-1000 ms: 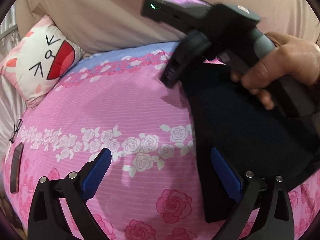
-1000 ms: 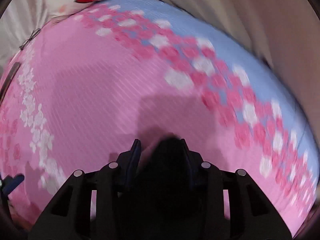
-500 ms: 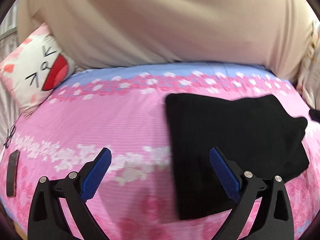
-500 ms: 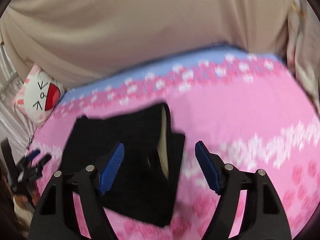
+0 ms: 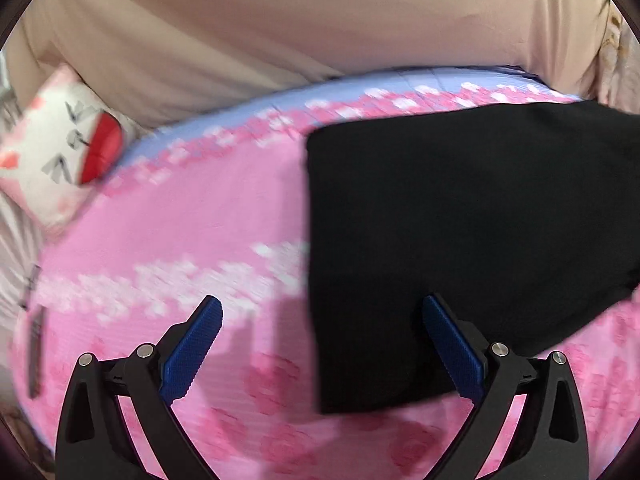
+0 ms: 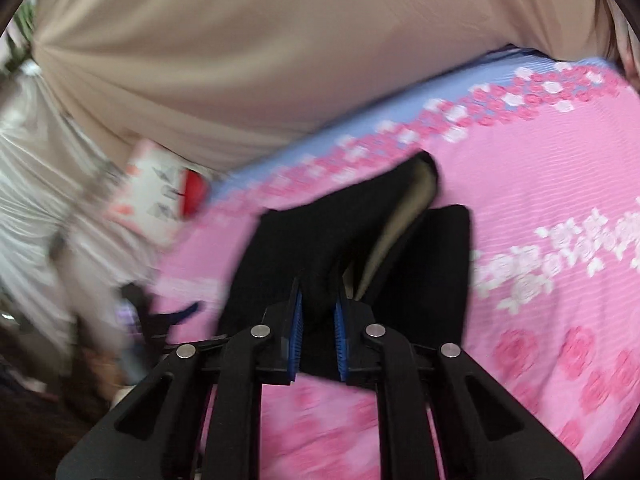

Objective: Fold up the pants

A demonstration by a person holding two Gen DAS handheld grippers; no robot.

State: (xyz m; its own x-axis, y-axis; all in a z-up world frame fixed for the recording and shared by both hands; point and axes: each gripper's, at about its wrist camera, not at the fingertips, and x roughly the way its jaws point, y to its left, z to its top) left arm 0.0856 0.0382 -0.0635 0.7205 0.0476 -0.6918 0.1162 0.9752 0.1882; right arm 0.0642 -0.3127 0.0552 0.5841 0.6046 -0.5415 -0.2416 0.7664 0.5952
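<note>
Black fabric: the pants (image 5: 460, 240) lie folded on the pink floral bedspread (image 5: 192, 240), filling the right half of the left wrist view from the upper right down to the lower middle.
Pants edge: their straight left edge runs down the middle of that frame; the lower edge ends just above the bottom, right of centre.
Left gripper (image 5: 320, 344): jaws spread wide, holding nothing.
Left gripper fingers: the blue pad at lower left sits over bare pink cloth, and the blue pad at lower right (image 5: 452, 352) sits over the black fabric, so the left edge of the pants falls between the two pads.
Contact, left: whether either pad touches the cloth cannot be told.
Right gripper (image 6: 318, 320): jaws nearly closed, pinching a fold of the pants (image 6: 320, 240) between the blue pads at the lower centre of the right wrist view.
Pants in the right wrist view: the black cloth rises from the jaws toward the frame's centre, with a pale inner lining (image 6: 404, 220) showing at the opening; a flat black panel lies to the right of the jaws on the bedspread (image 6: 540, 200).
Cat-face pillow (image 5: 60, 160): at the left edge of the left wrist view, at the bed's far corner, well apart from the pants.
Beige sheet (image 5: 320, 20): fills the top of both frames behind the bed.
Sharpness: both frames are blurred.
</note>
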